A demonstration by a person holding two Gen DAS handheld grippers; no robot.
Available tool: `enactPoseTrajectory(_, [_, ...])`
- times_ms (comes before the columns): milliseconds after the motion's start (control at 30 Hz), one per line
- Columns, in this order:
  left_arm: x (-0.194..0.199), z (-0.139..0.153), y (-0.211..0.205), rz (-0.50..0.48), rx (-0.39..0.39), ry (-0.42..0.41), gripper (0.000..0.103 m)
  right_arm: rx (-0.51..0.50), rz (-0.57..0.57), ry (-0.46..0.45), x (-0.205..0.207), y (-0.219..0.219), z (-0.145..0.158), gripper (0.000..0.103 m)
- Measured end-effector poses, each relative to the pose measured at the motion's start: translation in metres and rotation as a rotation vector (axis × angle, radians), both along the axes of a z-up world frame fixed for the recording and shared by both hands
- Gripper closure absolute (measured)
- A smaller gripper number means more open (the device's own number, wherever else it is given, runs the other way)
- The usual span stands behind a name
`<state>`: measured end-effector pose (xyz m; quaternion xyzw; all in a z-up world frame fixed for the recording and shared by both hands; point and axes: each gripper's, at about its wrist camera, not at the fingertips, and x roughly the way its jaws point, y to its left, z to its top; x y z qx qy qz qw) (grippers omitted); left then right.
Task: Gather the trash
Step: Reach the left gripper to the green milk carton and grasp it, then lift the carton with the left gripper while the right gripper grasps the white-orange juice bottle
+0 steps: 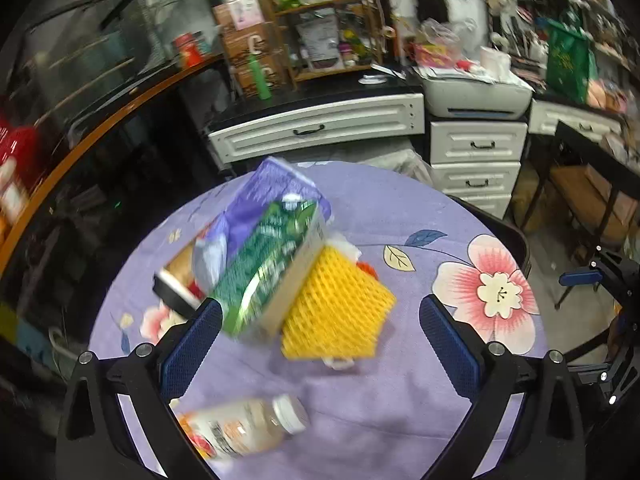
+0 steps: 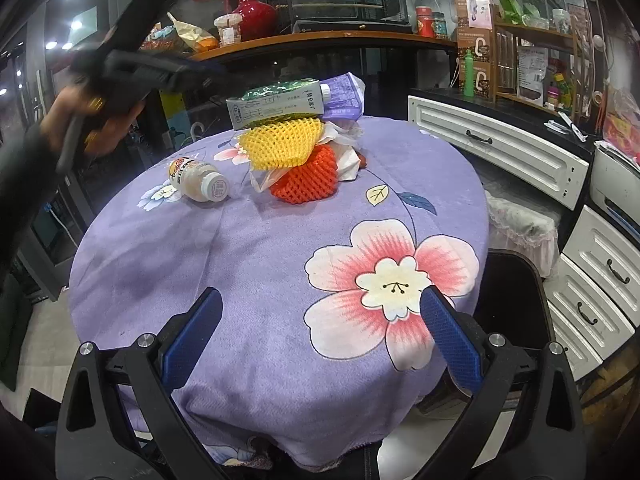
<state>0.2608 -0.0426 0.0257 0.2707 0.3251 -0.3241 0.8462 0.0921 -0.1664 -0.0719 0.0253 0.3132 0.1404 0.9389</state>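
A: Left wrist view first. What's the left gripper (image 1: 320, 320) doing?

B: Spread wide, nothing between the fingers (image 1: 192, 344). Blurry frame. Green carton (image 1: 266, 268) sits center, tilted, its near end just beside the left finger; can't tell if they touch.

A: Other trash?

B: Purple carton (image 1: 272, 192) behind the green one, upper center. Yellow foam net (image 1: 340, 308) right of the green carton, center frame. Bottle (image 1: 244, 426) lying on its side, lower left, white cap toward the right. All on the purple floral cloth (image 1: 400, 400). Small dark box (image 1: 176, 284) left of the cartons, too blurred to name. Right gripper (image 1: 580, 278) shows at the far right edge; its state isn't readable here.

A: Right wrist view?

B: Right gripper (image 2: 320, 320) also spread, holding nothing, low in frame over the cloth (image 2: 240, 260). Pile is upper center: green carton (image 2: 276, 106) on top of the yellow net (image 2: 280, 142), purple carton (image 2: 344, 96) behind, orange net (image 2: 308, 178) underneath, crumpled white wrap (image 2: 344, 148) in between. Bottle (image 2: 200, 180) left of the pile, apart from it. Left gripper (image 2: 192, 74) upper left, blurred, near the green carton's left end.
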Motion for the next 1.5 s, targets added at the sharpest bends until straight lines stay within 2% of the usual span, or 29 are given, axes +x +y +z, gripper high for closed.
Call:
enactPoseTrajectory(67, [0.018,-0.001,-0.015,-0.052,0.078,0.028,0.005,0.006,0.000,0.009,0.004,0.000,-0.001,0.005])
enactPoseTrajectory(233, [0.046,-0.014,-0.033,-0.106,0.225,0.050,0.005,0.024,-0.002,0.033,0.012,-0.002,-0.007,0.005])
enactPoseTrajectory(367, [0.065,-0.021,-0.041,-0.139,0.275,0.101,0.005,0.034,-0.010,0.056,0.017,-0.006,-0.012,0.005])
enactPoseTrajectory(533, [0.083,-0.032,-0.049,-0.134,0.327,0.155,0.015,0.047,-0.018,0.071,0.022,-0.010,-0.015,0.005])
enactPoseTrajectory(667, [0.090,-0.042,-0.053,-0.115,0.350,0.180,0.031,0.046,-0.017,0.068,0.024,-0.010,-0.016,0.005])
enactPoseTrajectory(867, [0.088,-0.034,-0.050,-0.094,0.295,0.175,0.054,0.046,-0.011,0.065,0.024,-0.009,-0.014,0.005])
enactPoseTrajectory(1000, [0.082,-0.030,-0.046,-0.068,0.261,0.148,0.054,0.034,-0.003,0.048,0.023,-0.007,-0.011,0.005])
enactPoseTrajectory(1200, [0.065,-0.018,-0.029,-0.018,0.156,0.121,0.055,0.030,0.032,0.027,0.028,-0.002,-0.003,0.005])
enactPoseTrajectory(1367, [0.042,0.000,-0.002,0.033,-0.008,0.108,0.055,0.016,0.115,0.004,0.038,0.007,0.010,0.005])
enactPoseTrajectory(1500, [0.017,0.009,0.031,0.130,-0.163,0.083,0.055,-0.003,0.215,-0.013,0.048,0.025,0.020,0.005])
